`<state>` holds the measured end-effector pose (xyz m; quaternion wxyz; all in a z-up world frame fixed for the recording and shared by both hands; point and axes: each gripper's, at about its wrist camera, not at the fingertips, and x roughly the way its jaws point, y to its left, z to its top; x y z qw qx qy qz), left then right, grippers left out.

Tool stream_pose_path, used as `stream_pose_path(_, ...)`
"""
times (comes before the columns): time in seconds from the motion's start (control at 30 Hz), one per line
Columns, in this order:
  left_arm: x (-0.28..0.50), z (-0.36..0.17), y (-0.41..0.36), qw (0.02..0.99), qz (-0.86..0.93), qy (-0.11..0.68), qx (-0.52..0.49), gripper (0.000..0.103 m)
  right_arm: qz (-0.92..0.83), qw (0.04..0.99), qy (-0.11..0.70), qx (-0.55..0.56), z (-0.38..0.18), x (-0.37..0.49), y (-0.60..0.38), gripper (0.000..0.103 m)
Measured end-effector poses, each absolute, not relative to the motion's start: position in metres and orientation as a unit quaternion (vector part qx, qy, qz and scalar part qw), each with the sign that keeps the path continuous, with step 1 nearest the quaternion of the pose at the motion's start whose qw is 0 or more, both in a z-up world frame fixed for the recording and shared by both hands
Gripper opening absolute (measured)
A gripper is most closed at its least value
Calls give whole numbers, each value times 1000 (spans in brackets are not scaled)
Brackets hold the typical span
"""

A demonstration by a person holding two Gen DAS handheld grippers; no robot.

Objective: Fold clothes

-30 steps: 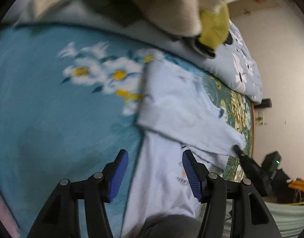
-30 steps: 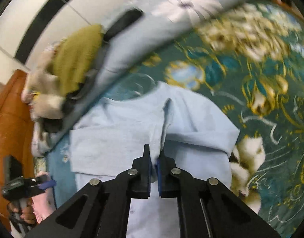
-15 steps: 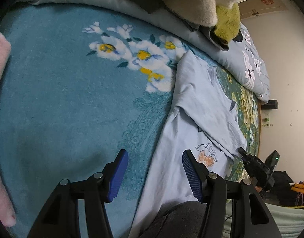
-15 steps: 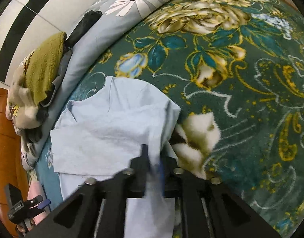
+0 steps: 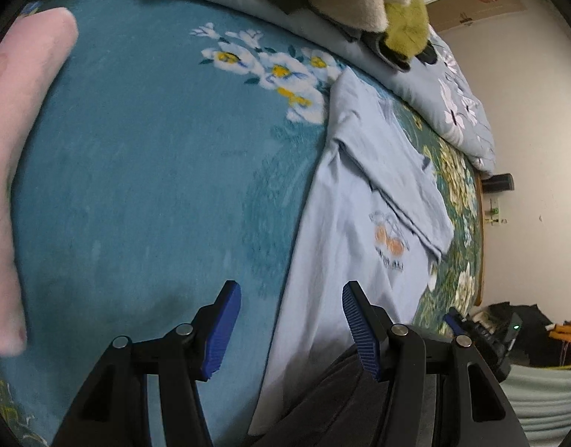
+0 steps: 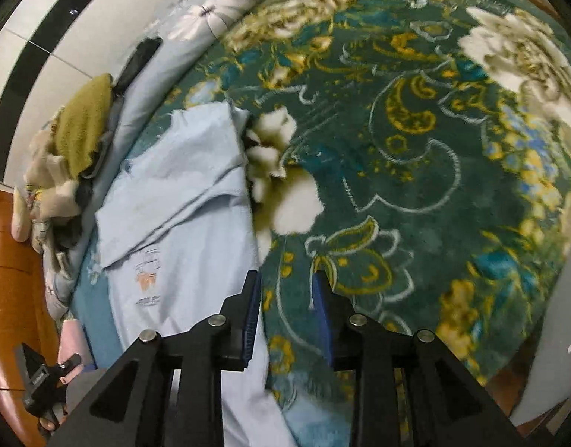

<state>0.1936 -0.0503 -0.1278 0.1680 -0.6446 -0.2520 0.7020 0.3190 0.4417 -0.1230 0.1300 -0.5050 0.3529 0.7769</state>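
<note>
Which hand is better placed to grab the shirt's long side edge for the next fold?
Probably the right. Its open tongs straddle the shirt's edge. The left tongs, also open, sit mostly over bare blanket.

My right view blurs the bed (image 6: 453, 156) pattern. The shirt (image 5: 352, 246) hem runs under a grey cloth (image 5: 322, 402) at the frame's bottom; its chest lettering is too small to read.

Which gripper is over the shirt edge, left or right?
Both: left gripper over the shirt's teal-blanket edge, right gripper over the floral-side edge.
</note>
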Motion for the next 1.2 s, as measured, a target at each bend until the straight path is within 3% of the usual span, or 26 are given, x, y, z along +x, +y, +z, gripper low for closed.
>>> stream_pose_path(0.33,225,-91,-39,204,729,-211,-618,61,843,111,311,-425,-21,345,419,30)
stream_pose_path(0.43,227,-79,-32,211,738,-195,-611,62,868,103,292,-389,25,356,414,41)
stream_pose_path(0.53,226,-74,-23,216,744,-192,-603,63,884,100,274,-365,62,370,410,45)
stream_pose_path(0.93,253,-137,15,207,728,-145,-637,64,859,97,289,-412,42,420,395,50)
stream_pose_path(1.2,275,-166,4,185,727,-148,-644,62,748,99,381,-534,-102,396,382,50)
